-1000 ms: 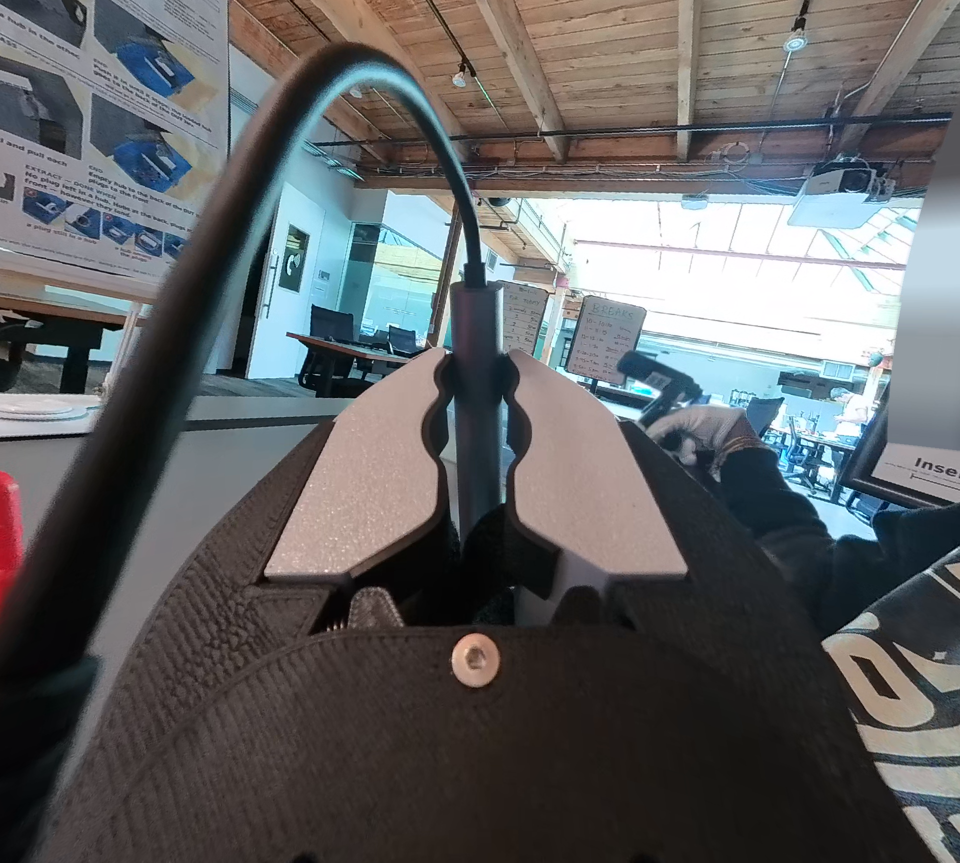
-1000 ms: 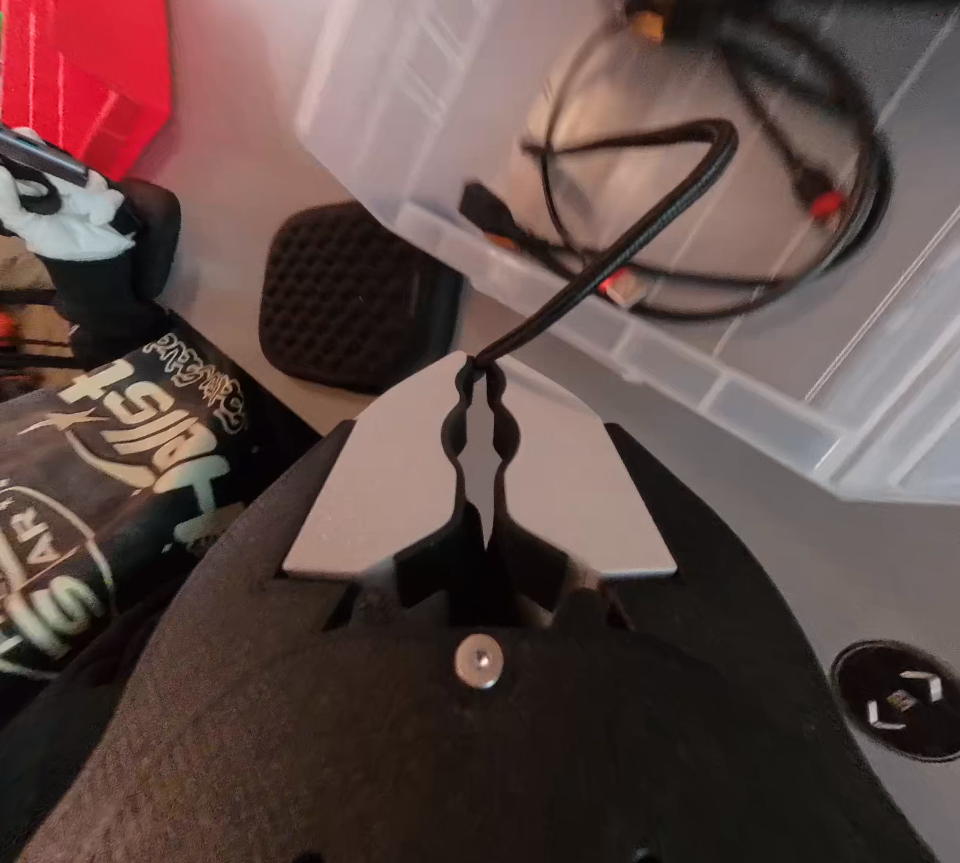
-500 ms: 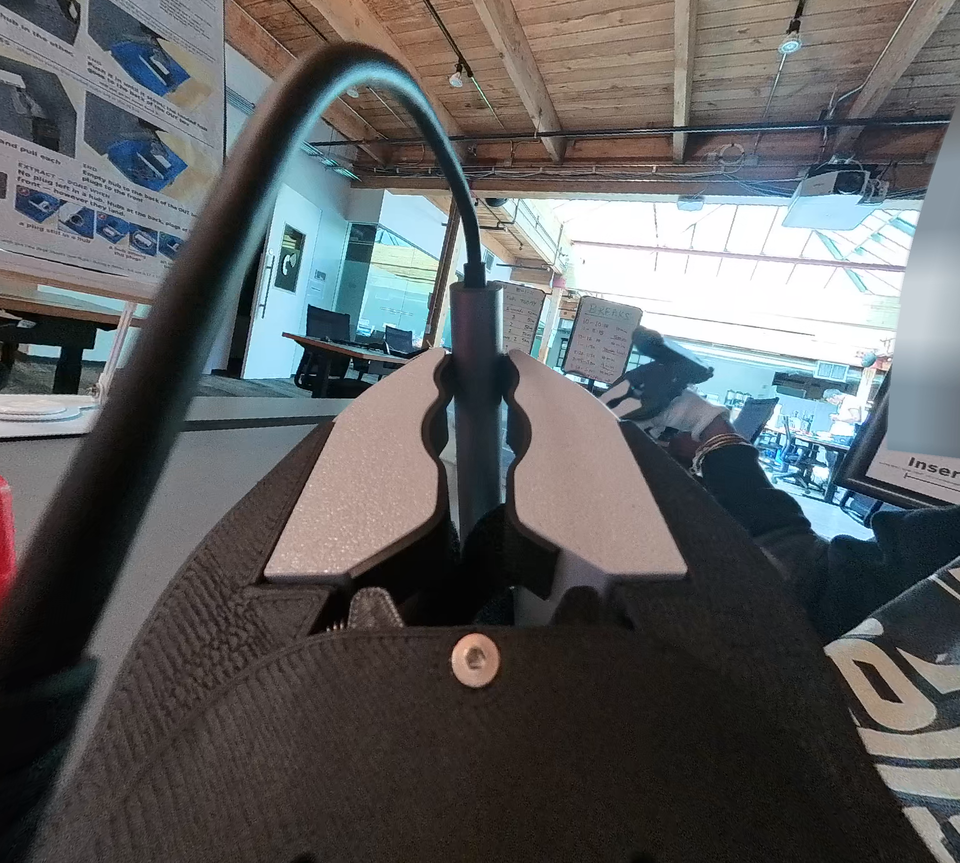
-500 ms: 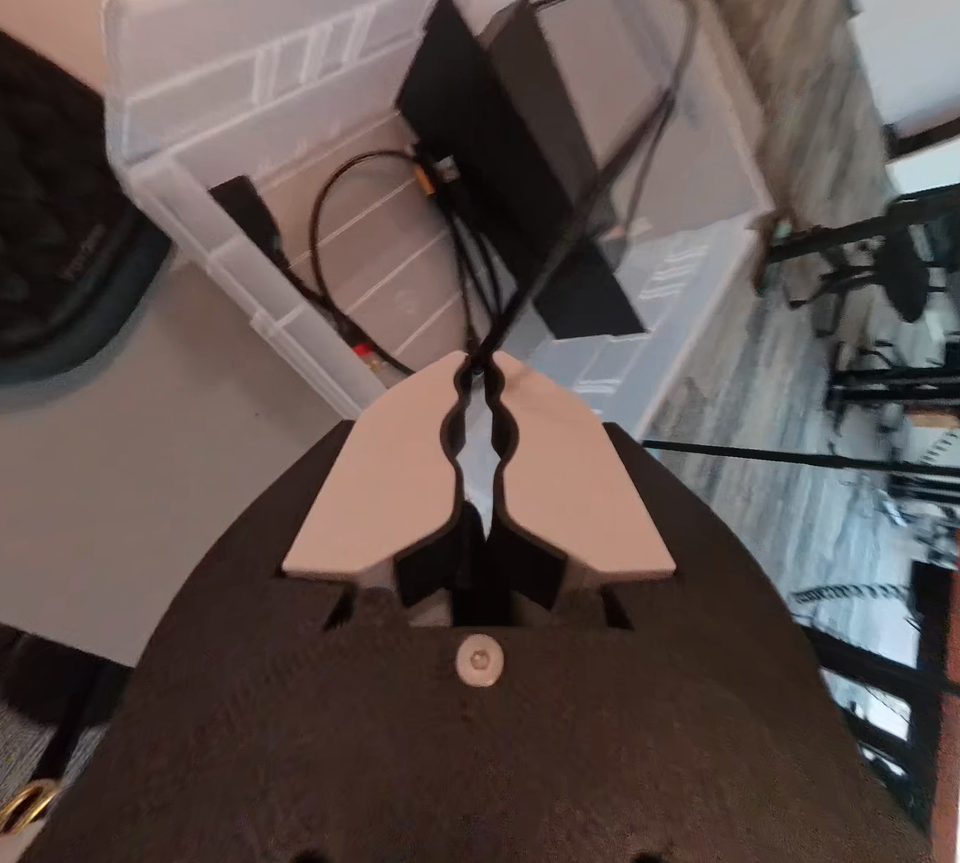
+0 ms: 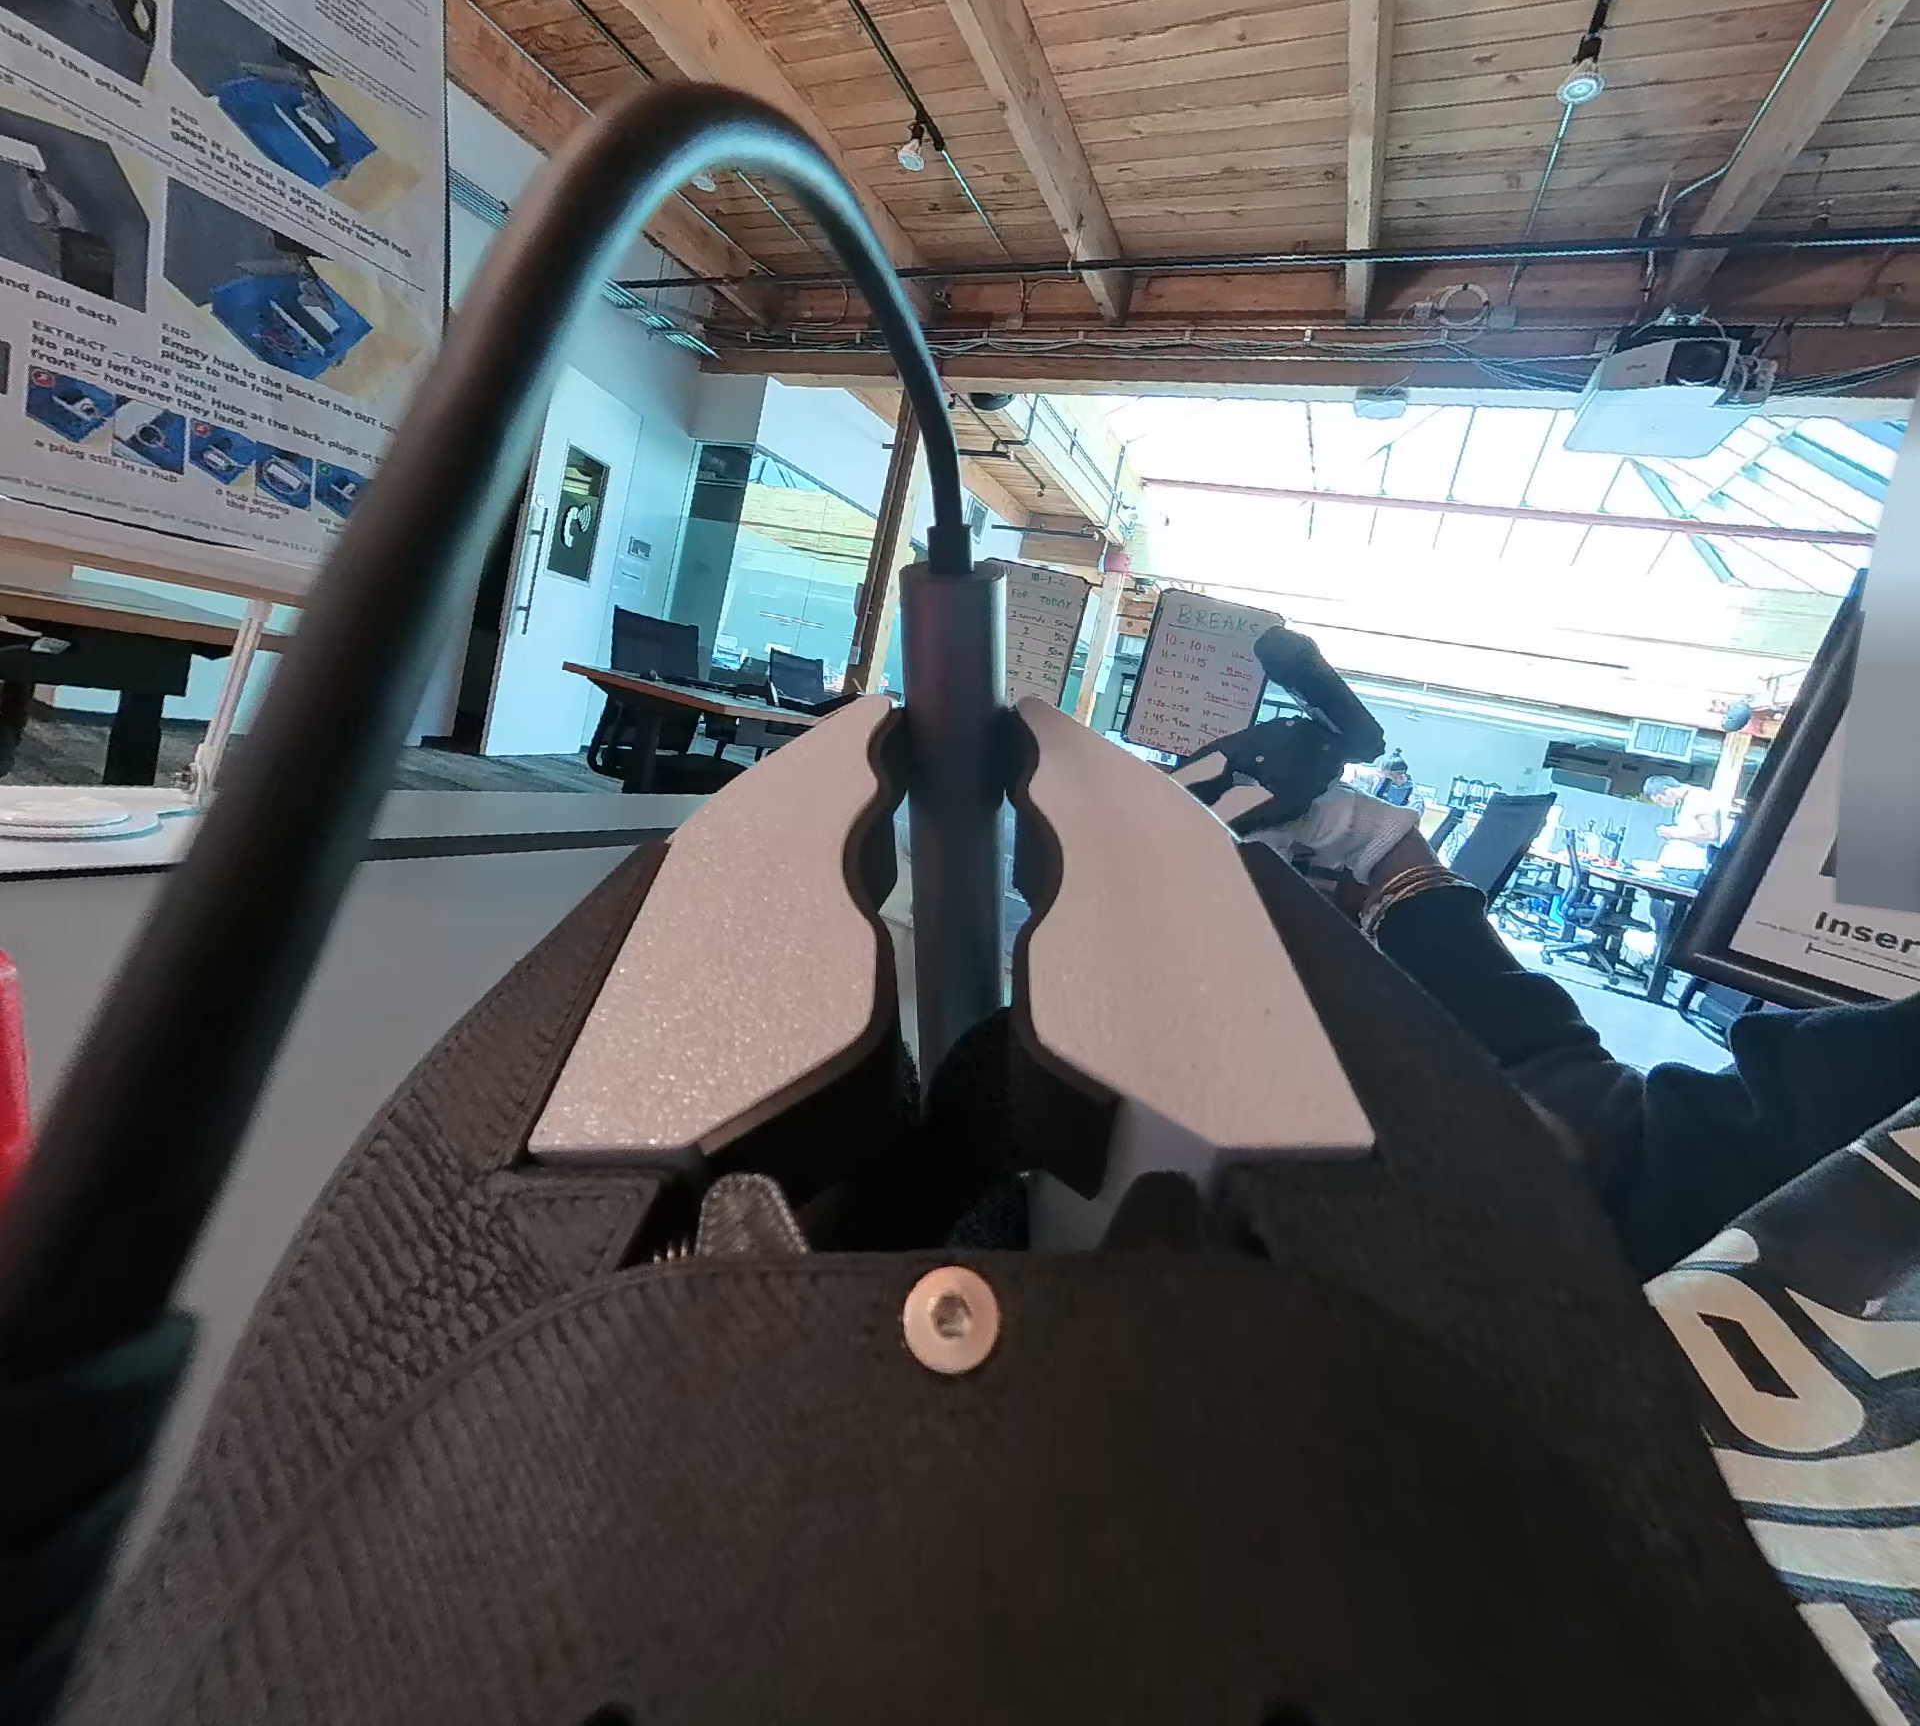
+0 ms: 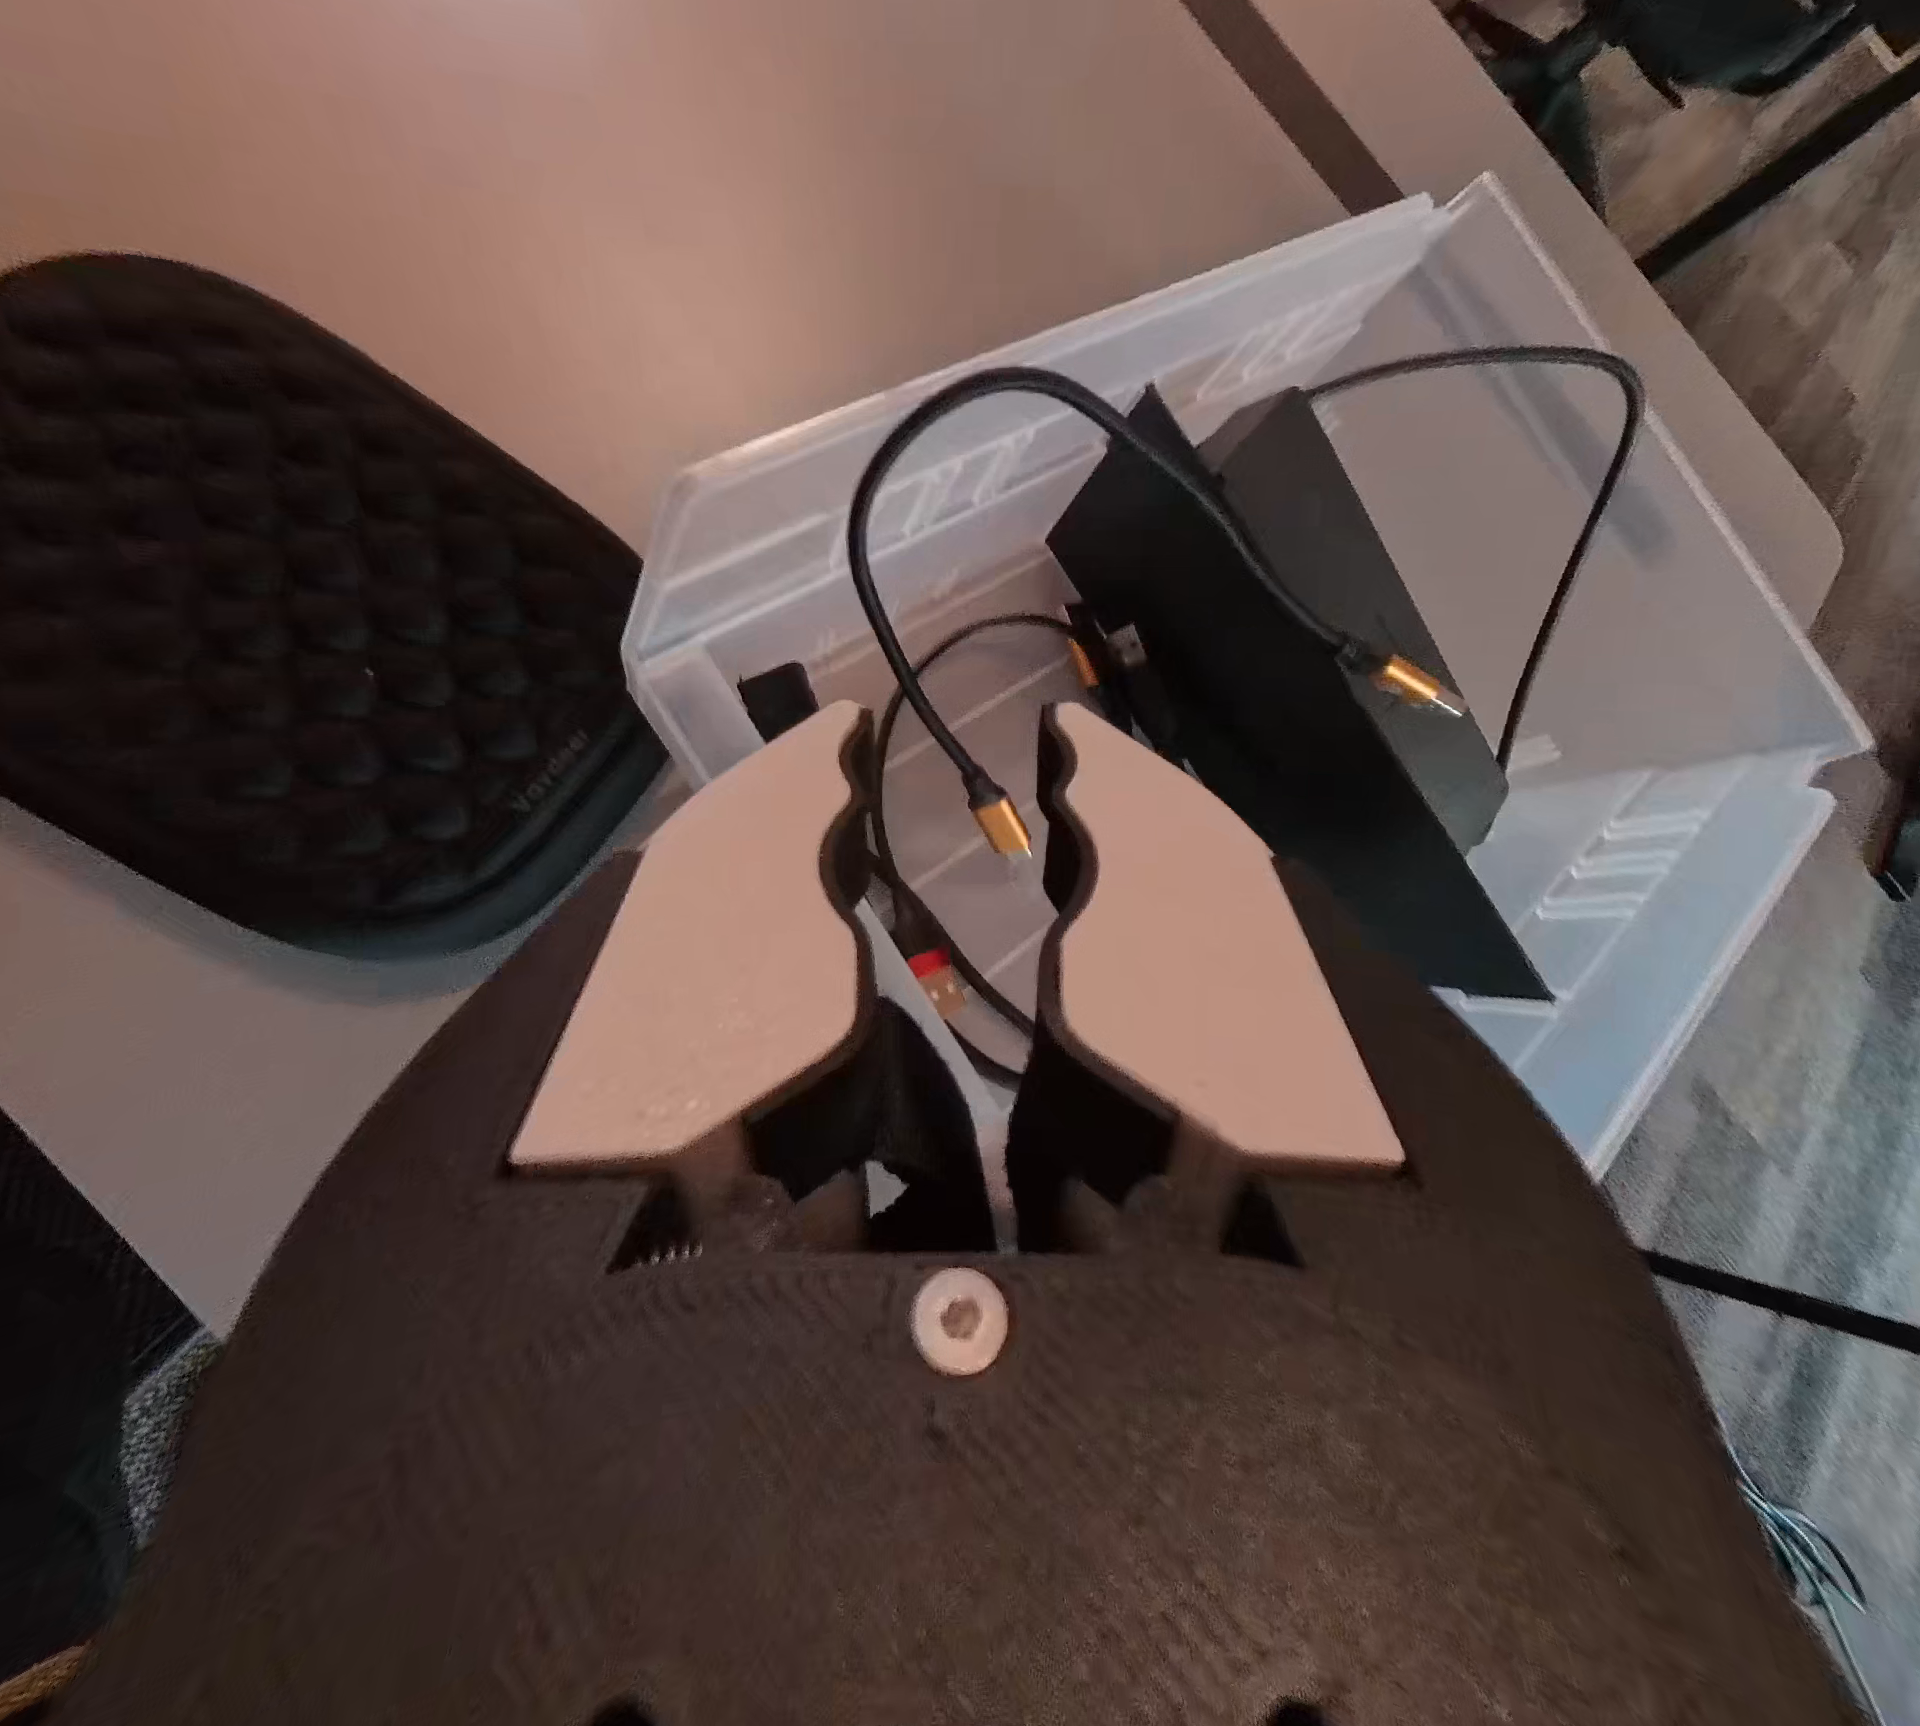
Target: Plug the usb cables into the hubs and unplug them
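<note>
The hub (image 5: 951, 803), a slim grey bar, is pinched upright between the fingers of the left gripper (image 5: 953, 726), lifted clear of the table (image 5: 436, 907); its own black lead (image 5: 582, 242) arcs from its top end over to the left. No cable is seen plugged into the part of the hub that shows; its lower end is hidden behind the fingers.

In the right wrist view, 2 loose cables lie in the clear bin (image 6: 1756, 533): a gold-tipped cable (image 6: 997, 819) draped over a black box (image 6: 1288, 637) in the bin, and a red-tipped plug (image 6: 932, 975) near the bin's front wall. Judged from this, cables are being dropped into the bin, so the unplugging seems well on; how many hubs remain cannot be told.

The right gripper (image 6: 956, 720) is spread apart above the bin's front wall, nothing held or touched. A black pad (image 6: 270, 596) lies left of the bin.
</note>
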`<state>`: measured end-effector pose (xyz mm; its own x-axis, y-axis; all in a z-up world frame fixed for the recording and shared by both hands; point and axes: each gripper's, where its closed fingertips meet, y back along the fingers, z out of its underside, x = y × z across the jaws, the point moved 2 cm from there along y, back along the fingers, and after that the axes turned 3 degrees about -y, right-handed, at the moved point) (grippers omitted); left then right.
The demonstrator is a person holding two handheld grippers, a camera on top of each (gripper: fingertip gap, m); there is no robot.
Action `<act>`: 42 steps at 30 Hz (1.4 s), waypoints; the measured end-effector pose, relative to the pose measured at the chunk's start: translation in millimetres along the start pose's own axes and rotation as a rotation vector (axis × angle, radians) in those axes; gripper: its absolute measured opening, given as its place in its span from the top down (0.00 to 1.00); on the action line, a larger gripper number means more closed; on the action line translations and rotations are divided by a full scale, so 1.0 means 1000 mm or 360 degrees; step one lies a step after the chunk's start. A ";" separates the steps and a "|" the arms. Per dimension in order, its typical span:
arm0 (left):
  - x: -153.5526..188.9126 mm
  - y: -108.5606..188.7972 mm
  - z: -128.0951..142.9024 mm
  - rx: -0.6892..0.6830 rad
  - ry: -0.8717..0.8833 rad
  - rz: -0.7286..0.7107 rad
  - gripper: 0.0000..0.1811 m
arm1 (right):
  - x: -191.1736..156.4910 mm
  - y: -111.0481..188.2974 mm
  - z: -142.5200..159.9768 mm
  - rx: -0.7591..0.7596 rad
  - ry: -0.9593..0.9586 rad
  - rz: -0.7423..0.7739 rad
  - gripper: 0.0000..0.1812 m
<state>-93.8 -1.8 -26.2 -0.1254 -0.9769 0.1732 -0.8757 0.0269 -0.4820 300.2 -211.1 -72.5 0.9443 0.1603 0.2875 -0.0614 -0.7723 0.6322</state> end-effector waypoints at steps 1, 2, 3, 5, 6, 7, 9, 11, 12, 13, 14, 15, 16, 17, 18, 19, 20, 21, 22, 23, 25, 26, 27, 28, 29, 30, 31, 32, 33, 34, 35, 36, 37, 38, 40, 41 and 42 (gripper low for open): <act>0.000 0.000 0.000 -0.0001 0.0000 -0.0001 0.91 | -0.001 -0.001 -0.002 0.0014 0.0001 -0.0015 0.83; 0.000 0.000 0.000 -0.0002 0.0003 0.0000 0.91 | 0.000 -0.002 -0.003 0.0021 0.0011 -0.0005 0.84; 0.000 0.000 0.000 -0.0002 0.0005 0.0001 0.91 | 0.004 -0.003 -0.004 0.0020 0.0018 0.0053 0.85; 0.000 0.000 0.000 -0.0003 0.0005 0.0002 0.91 | 0.019 -0.003 -0.010 0.0042 0.0006 0.0213 0.84; 0.000 -0.001 0.000 -0.0004 0.0005 0.0003 0.91 | 0.029 -0.003 -0.016 0.0098 0.0026 0.0322 0.80; 0.000 -0.001 0.001 -0.0005 0.0006 0.0004 0.91 | 0.040 -0.004 -0.022 0.0164 0.0075 0.0454 0.78; 0.000 -0.001 0.001 -0.0007 0.0008 0.0009 0.91 | 0.051 -0.015 -0.027 0.0235 0.0274 0.0634 0.76; 0.001 -0.001 0.001 -0.0008 0.0007 0.0011 0.91 | 0.052 -0.034 -0.026 0.0202 0.0403 0.0643 0.78; 0.001 -0.001 0.001 -0.0009 0.0007 0.0011 0.91 | 0.052 -0.042 -0.027 0.0186 0.0419 0.0634 0.77; 0.000 -0.001 0.001 -0.0007 0.0008 0.0010 0.91 | 0.052 -0.049 -0.029 0.0177 0.0439 0.0639 0.77; 0.000 -0.001 0.001 -0.0004 0.0010 0.0009 0.91 | 0.053 -0.055 -0.029 0.0149 0.0470 0.0650 0.78; 0.000 0.000 0.000 -0.0001 0.0013 0.0009 0.91 | 0.054 -0.059 -0.028 0.0107 0.0501 0.0671 0.84; 0.000 0.000 0.000 0.0001 0.0016 0.0010 0.91 | 0.054 -0.061 -0.026 0.0067 0.0532 0.0690 0.95; 0.000 0.000 0.000 0.0002 0.0016 0.0012 0.91 | 0.054 -0.058 -0.024 0.0030 0.0543 0.0700 0.97; 0.001 0.000 0.000 0.0001 0.0014 0.0015 0.91 | 0.055 -0.051 -0.022 -0.0030 0.0522 0.0705 0.98; 0.001 0.000 0.000 0.0000 0.0011 0.0015 0.91 | 0.054 -0.040 -0.018 -0.0131 0.0473 0.0691 0.98; 0.001 0.000 0.001 -0.0001 0.0008 0.0013 0.91 | 0.050 -0.027 -0.015 -0.0257 0.0416 0.0670 0.98; 0.001 0.000 0.001 -0.0003 0.0009 0.0011 0.91 | 0.043 -0.014 -0.015 -0.0352 0.0361 0.0635 0.98; 0.001 -0.001 0.001 -0.0004 0.0012 0.0010 0.91 | 0.033 -0.004 -0.016 -0.0414 0.0307 0.0590 0.98; 0.001 -0.001 0.001 -0.0005 0.0015 0.0011 0.91 | 0.025 0.004 -0.016 -0.0471 0.0263 0.0569 0.98; 0.001 -0.001 0.001 -0.0008 0.0012 0.0014 0.91 | 0.012 0.009 -0.009 -0.0629 0.0161 0.0512 0.98; 0.001 -0.001 0.001 -0.0009 0.0008 0.0015 0.91 | 0.010 0.008 -0.003 -0.0711 0.0114 0.0496 0.98; 0.002 -0.001 0.001 -0.0010 0.0006 0.0016 0.91 | 0.013 0.004 0.001 -0.0764 0.0109 0.0519 0.98; 0.002 -0.001 0.002 -0.0011 0.0008 0.0019 0.91 | 0.018 -0.002 0.002 -0.0767 0.0122 0.0541 0.98; 0.002 -0.001 0.002 -0.0010 0.0011 0.0021 0.91 | 0.023 -0.012 0.002 -0.0738 0.0112 0.0536 0.98; 0.002 -0.001 0.002 -0.0010 0.0013 0.0023 0.91 | 0.025 -0.022 0.006 -0.0724 0.0075 0.0498 0.98; 0.002 -0.001 0.002 -0.0010 0.0016 0.0024 0.91 | 0.028 -0.033 0.011 -0.0722 0.0036 0.0466 0.97; 0.002 -0.001 0.002 -0.0011 0.0019 0.0024 0.91 | 0.033 -0.042 0.016 -0.0714 -0.0011 0.0455 0.95; 0.002 -0.001 0.002 -0.0011 0.0021 0.0024 0.91 | 0.036 -0.050 0.022 -0.0726 -0.0074 0.0440 0.90; 0.002 -0.001 0.002 -0.0011 0.0022 0.0024 0.91 | 0.037 -0.055 0.028 -0.0740 -0.0148 0.0400 0.82; 0.002 -0.001 0.002 -0.0010 0.0022 0.0022 0.91 | 0.039 -0.056 0.031 -0.0744 -0.0211 0.0391 0.78; 0.001 -0.001 0.001 -0.0009 0.0021 0.0020 0.91 | 0.042 -0.053 0.031 -0.0730 -0.0247 0.0413 0.78; 0.001 -0.001 0.001 -0.0007 0.0021 0.0018 0.91 | 0.044 -0.049 0.028 -0.0680 -0.0261 0.0432 0.78; 0.001 -0.001 0.001 -0.0006 0.0022 0.0016 0.91 | 0.045 -0.043 0.020 -0.0591 -0.0267 0.0444 0.77; 0.002 -0.001 0.002 -0.0009 0.0020 0.0019 0.91 | 0.045 -0.029 -0.005 -0.0336 -0.0285 0.0468 0.74; 0.002 -0.001 0.002 -0.0013 0.0017 0.0021 0.91 | 0.044 -0.020 -0.021 -0.0184 -0.0297 0.0484 0.72; 0.003 -0.001 0.002 -0.0017 0.0014 0.0024 0.91 | 0.043 -0.009 -0.039 -0.0012 -0.0305 0.0497 0.70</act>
<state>-92.2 -4.8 -27.3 -0.1425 -0.9745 0.1733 -0.8786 0.0439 -0.4756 329.0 -172.9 -37.9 0.9231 -0.2012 0.3277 -0.3579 -0.7612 0.5408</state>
